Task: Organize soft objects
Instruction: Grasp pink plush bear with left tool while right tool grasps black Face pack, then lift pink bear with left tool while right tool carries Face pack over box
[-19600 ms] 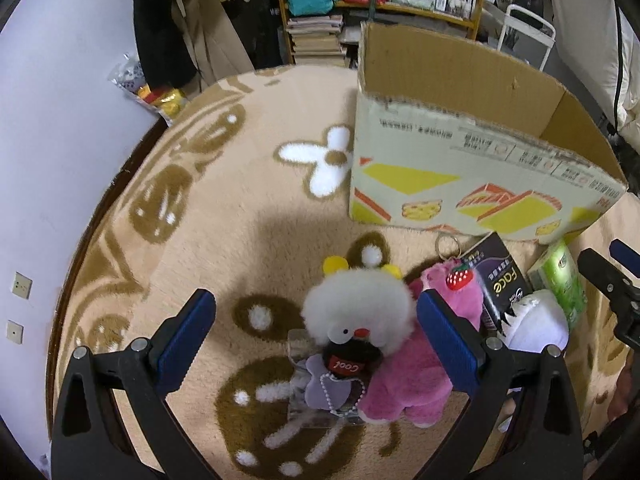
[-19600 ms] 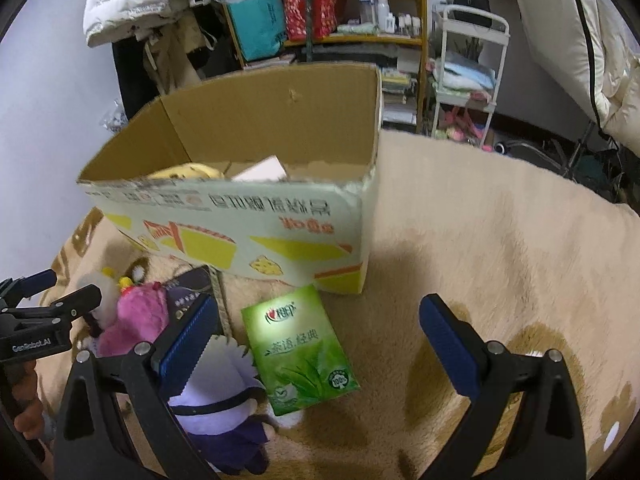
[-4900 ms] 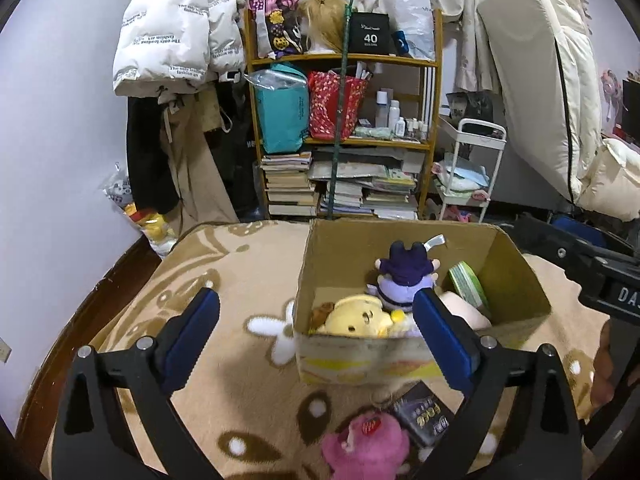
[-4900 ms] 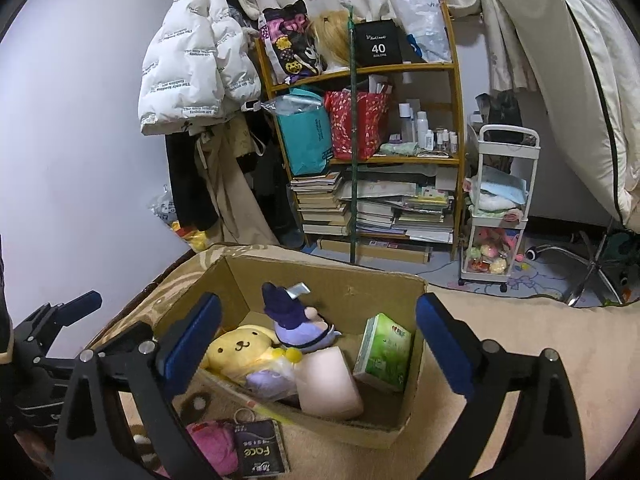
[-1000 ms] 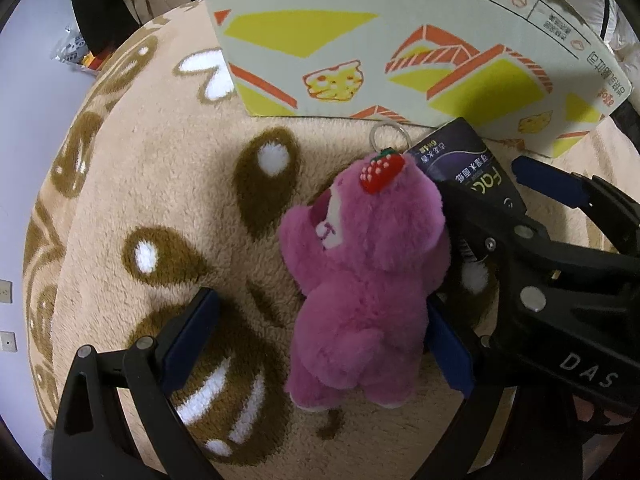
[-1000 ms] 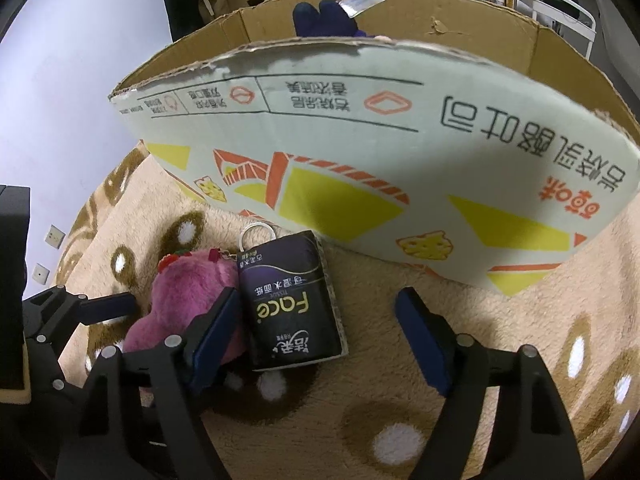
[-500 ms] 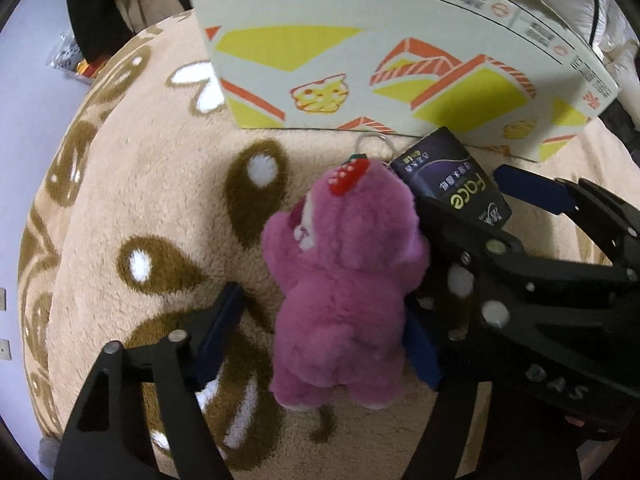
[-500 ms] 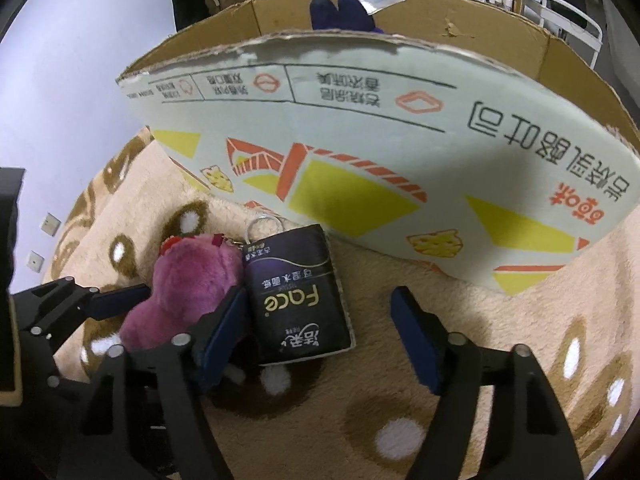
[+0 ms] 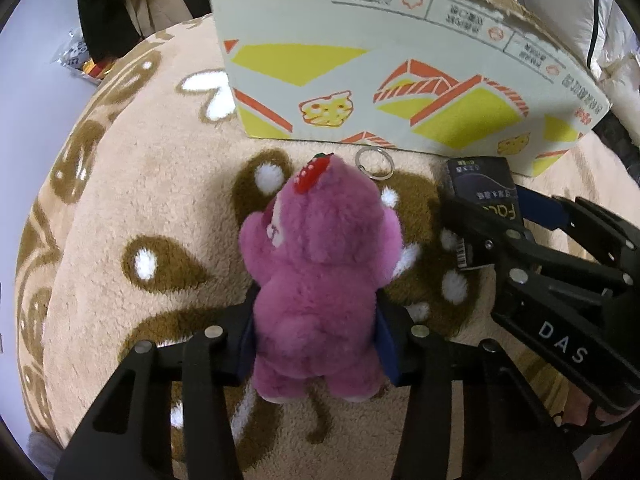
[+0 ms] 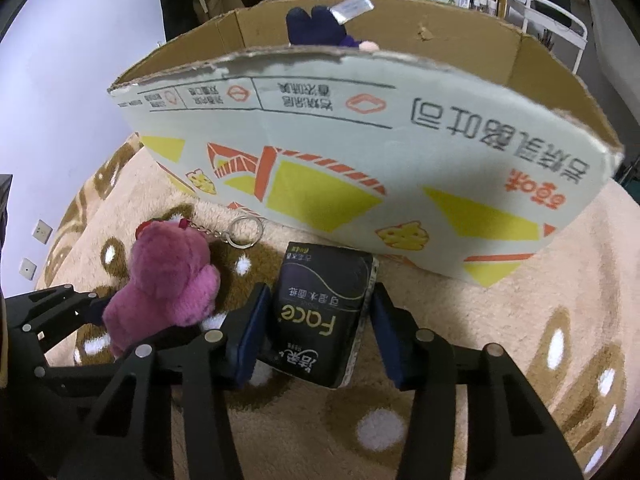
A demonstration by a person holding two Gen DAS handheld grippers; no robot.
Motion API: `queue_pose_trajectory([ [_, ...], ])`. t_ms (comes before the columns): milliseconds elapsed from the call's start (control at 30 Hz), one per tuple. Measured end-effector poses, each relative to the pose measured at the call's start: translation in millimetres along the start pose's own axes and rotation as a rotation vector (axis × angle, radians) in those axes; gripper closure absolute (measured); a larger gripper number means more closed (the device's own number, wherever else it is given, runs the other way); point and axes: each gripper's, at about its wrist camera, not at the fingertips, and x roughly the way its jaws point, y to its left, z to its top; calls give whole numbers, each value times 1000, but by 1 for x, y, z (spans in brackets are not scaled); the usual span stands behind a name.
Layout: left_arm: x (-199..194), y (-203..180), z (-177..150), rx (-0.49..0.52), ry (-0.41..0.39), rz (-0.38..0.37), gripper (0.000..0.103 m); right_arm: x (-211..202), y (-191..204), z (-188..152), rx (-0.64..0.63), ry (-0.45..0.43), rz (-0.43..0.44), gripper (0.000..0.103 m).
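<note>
Your left gripper (image 9: 316, 336) is clamped on the pink teddy (image 9: 320, 280), both blue pads pressed tight into its lower body, the plush bulging out above and below them. The teddy lies on the beige rug (image 9: 120, 200) with its head pointing toward the cardboard box (image 9: 360, 60); a red strawberry sits on top of its head and a metal key ring (image 9: 375, 163) lies on the rug just past it, close to the foot of the box.

Over on your right side, the gripper (image 10: 316, 328) has its two pads flanking the black tissue pack (image 10: 320, 320). The left pad is up against the pack's side; on the right there's a sliver between pad and wrapper, so I can't tell whether you've actually got a squeeze on it. The pack lies flat on the rug, its far end right at the base of the box wall.

Teddy and tissue pack sit side by side, near each other, with brown patches of rug pattern between them. From the right camera, a dark purple toy (image 10: 316, 26) pokes up above the box's rim, inside it.
</note>
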Motion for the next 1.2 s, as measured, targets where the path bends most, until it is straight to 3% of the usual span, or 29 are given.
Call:
queue_pose_trajectory([
  [133,-6,7,-3,-57,-16,-27,58,-18,-1,-1,7,-50,-10,50],
  [367,-30,-1,-15,-43,-109,-20,58,-46,-2,-4,14,-121,0,50],
  [533,-68,-1,-29,-56,-228,-13,58,-75,-1,-4,18,-187,1,50],
  [667,-109,2,-39,-72,-373,-9,58,-105,4,-5,3,-265,-8,50],
  [867,-158,3,-48,-64,-590,62,58,-155,9,-7,-15,-443,-44,50],
  [1000,-178,8,-48,-68,-670,66,58,-183,12,-1,-31,-545,-50,50],
  [1200,-206,4,-41,-31,-751,81,58,-208,11,16,-39,-622,-57,50],
])
